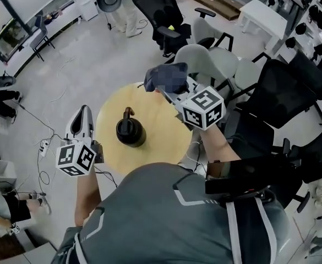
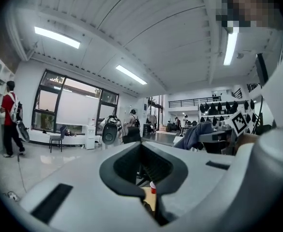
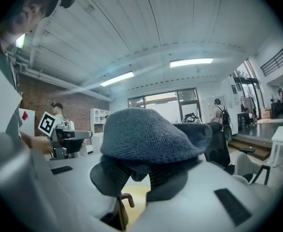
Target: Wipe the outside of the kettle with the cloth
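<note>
A black kettle (image 1: 130,131) with a brown handle stands upright near the left middle of the round yellow table (image 1: 161,142). My right gripper (image 1: 170,90) hovers over the table's far edge, shut on a bunched blue-grey cloth (image 1: 167,78), up and to the right of the kettle and apart from it. In the right gripper view the cloth (image 3: 151,134) drapes over the jaws of the gripper (image 3: 148,167), with the kettle's handle (image 3: 126,201) showing below. My left gripper (image 1: 83,111) hangs left of the table, off its edge, jaws together with nothing between them (image 2: 140,146).
Grey chairs (image 1: 207,59) and black office chairs (image 1: 284,89) crowd the table's far and right sides. Cables (image 1: 44,147) lie on the floor at the left. A person (image 1: 125,12) stands far behind. A white table (image 1: 260,12) is at the back right.
</note>
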Demonstrator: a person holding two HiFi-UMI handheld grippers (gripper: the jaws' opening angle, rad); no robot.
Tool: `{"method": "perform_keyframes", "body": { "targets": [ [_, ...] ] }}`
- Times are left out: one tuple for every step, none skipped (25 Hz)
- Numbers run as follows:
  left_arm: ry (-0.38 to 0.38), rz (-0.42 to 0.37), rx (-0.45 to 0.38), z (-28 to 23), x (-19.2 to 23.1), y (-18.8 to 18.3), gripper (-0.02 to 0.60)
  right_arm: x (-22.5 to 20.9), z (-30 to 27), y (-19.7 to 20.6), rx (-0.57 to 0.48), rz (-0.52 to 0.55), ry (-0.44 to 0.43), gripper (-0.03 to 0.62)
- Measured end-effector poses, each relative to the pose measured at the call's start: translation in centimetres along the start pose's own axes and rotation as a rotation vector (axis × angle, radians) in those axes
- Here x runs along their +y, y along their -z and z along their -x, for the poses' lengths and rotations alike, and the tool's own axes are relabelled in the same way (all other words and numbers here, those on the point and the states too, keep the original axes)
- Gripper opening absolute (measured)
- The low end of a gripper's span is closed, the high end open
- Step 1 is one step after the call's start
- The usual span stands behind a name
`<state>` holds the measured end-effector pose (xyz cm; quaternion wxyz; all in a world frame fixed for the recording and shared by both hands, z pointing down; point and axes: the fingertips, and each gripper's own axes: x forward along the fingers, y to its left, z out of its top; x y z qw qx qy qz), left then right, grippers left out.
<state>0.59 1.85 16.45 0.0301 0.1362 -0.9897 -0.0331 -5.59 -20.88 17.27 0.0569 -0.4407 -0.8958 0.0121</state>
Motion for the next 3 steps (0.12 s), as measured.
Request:
{"method": "perform_keyframes", "body": {
  "targets": [
    [-0.003,0.001,0.002,-0.06,0.09,0.1,0.008,-0.06,-0.11,-0.04,0.003,0.003,0.001,0.081],
    [-0.006,0.005,0.004,-0.09,0.18,0.27,0.008,-0.09,-0.21,-0.04,0.007,0.004,0.002,0.081],
    [-0.009,0.01,0.007,-0.11,0.26,0.48,0.008,-0.11,-0.31,0.0,0.011,0.005,0.002,0.08]
  ]
}}
